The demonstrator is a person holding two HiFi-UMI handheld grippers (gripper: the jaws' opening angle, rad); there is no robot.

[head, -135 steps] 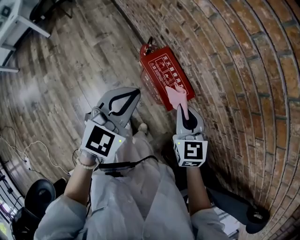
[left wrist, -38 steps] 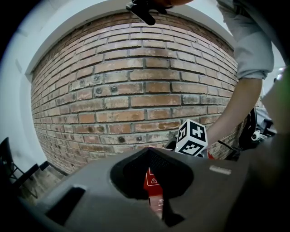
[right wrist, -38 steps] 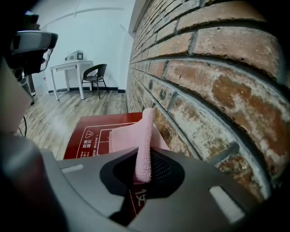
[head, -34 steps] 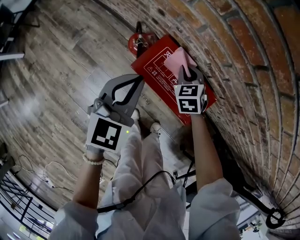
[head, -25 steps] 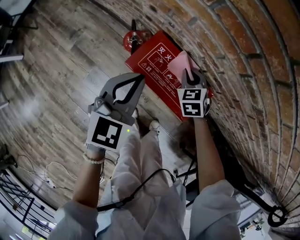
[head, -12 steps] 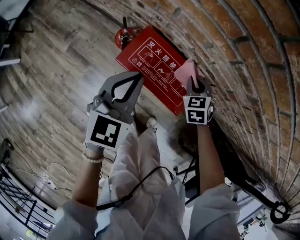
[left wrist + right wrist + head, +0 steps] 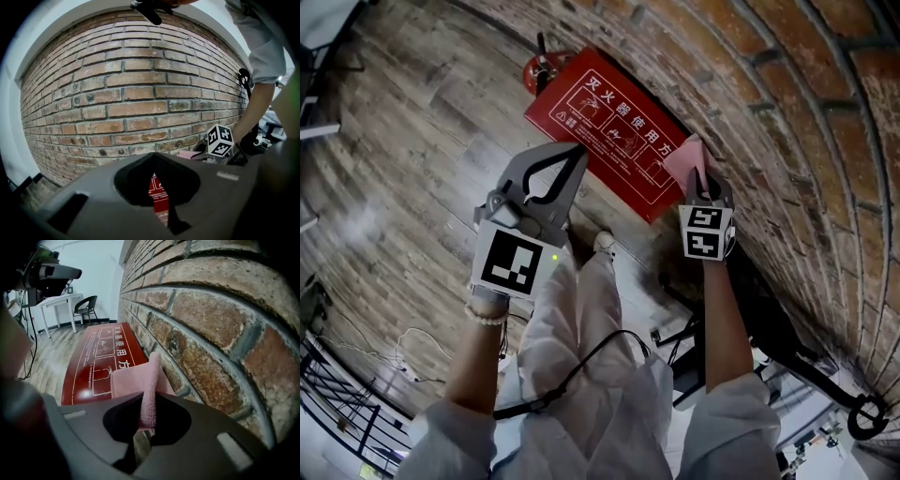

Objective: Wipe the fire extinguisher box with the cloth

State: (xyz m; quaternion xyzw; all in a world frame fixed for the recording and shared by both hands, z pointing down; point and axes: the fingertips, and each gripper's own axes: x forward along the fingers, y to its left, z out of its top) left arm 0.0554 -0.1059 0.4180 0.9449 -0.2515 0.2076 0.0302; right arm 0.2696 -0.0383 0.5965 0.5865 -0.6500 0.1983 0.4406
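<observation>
The red fire extinguisher box [image 7: 605, 127] with white print lies on the wooden floor against the brick wall [image 7: 787, 122]. My right gripper [image 7: 701, 175] is shut on a pink cloth [image 7: 687, 157], which is pressed on the box's near right end beside the wall. In the right gripper view the cloth [image 7: 140, 380] drapes from the jaws over the box lid [image 7: 98, 357]. My left gripper [image 7: 577, 150] hangs shut and empty above the floor, left of the box. Through its jaws a strip of the box [image 7: 158, 194] shows.
A red extinguisher [image 7: 542, 67] stands at the box's far end. My legs and shoes [image 7: 602, 244] are just below the box. A black wheeled frame [image 7: 797, 366] lies along the wall at the lower right. A white table [image 7: 58, 301] and chair [image 7: 86, 305] stand farther off.
My right gripper has slid the pink cloth along the box lid, from its middle to the near right end by the wall. The left gripper has stayed shut in place.
</observation>
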